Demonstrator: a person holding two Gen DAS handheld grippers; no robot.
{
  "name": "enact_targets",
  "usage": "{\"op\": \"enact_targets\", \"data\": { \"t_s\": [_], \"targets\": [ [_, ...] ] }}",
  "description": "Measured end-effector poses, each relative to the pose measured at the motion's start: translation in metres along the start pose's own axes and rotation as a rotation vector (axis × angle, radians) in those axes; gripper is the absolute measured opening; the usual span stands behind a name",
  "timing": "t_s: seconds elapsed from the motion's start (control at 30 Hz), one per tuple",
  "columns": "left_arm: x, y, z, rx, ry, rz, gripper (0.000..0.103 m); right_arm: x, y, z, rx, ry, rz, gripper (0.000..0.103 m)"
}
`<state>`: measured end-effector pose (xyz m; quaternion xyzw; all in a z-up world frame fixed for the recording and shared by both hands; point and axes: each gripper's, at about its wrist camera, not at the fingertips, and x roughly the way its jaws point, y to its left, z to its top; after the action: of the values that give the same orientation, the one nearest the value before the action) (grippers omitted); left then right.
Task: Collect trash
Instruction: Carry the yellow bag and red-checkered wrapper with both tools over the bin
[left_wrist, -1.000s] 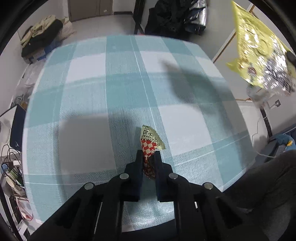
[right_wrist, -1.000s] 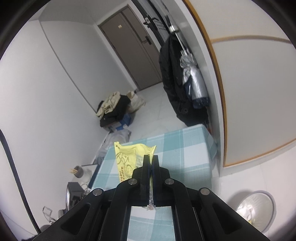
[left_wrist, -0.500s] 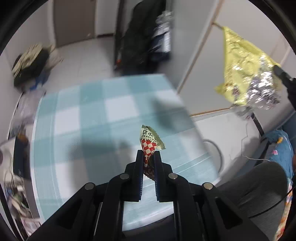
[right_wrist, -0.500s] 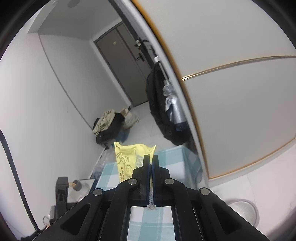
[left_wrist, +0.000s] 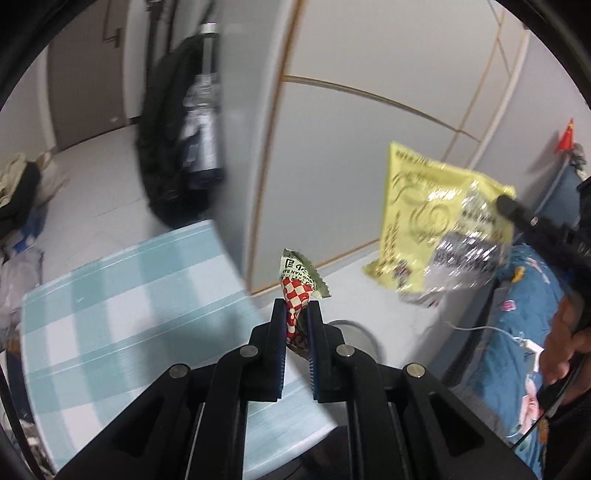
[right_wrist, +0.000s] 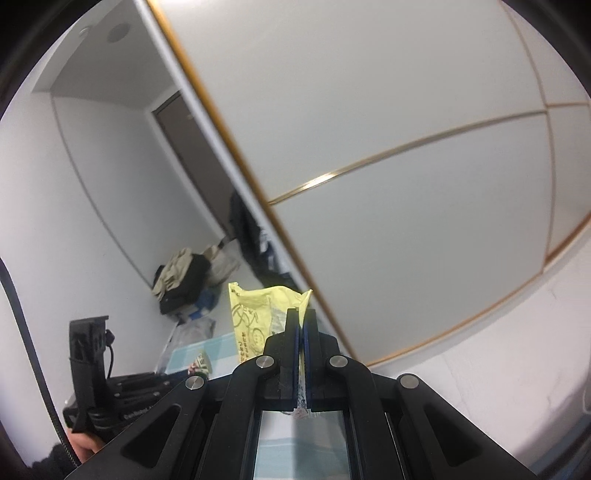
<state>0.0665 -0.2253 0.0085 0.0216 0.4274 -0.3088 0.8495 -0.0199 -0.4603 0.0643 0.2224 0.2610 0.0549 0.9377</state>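
The left gripper (left_wrist: 296, 314) pinches a checkered wrapper (left_wrist: 298, 280); at three o'clock, the right gripper (right_wrist: 303, 325) clamps a yellow bag (right_wrist: 255, 314).

- The yellow snack bag (left_wrist: 417, 218) is seen as thin glossy film, crinkled, with a silvery foil inside.
- The small checked wrapper (left_wrist: 298, 291) is shown as shiny printed film with a serrated edge.
- The tablecloth (left_wrist: 122, 295) is rendered as matt woven cloth.
- The left gripper (left_wrist: 296, 325) is made of matt black plastic with bright metal pins.
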Motion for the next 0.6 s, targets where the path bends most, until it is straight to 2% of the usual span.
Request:
{"op": "enact_targets", "data": {
  "t_s": [0.13,0.37,0.6],
  "targets": [
    [0.025,-0.024,0.008,0.012,0.026,-0.072,0.006,-0.004,-0.036,-0.008,0.044,0.007,-0.06,0.001],
    [0.076,-0.049,0.017,-0.025,0.094,-0.202,0.006,0.001,-0.101,-0.034,0.138,0.055,-0.167,0.001],
    [0.124,-0.066,0.014,-0.054,0.185,-0.28,0.006,0.028,-0.165,-0.079,0.262,0.186,-0.256,0.002]
  ]
}}
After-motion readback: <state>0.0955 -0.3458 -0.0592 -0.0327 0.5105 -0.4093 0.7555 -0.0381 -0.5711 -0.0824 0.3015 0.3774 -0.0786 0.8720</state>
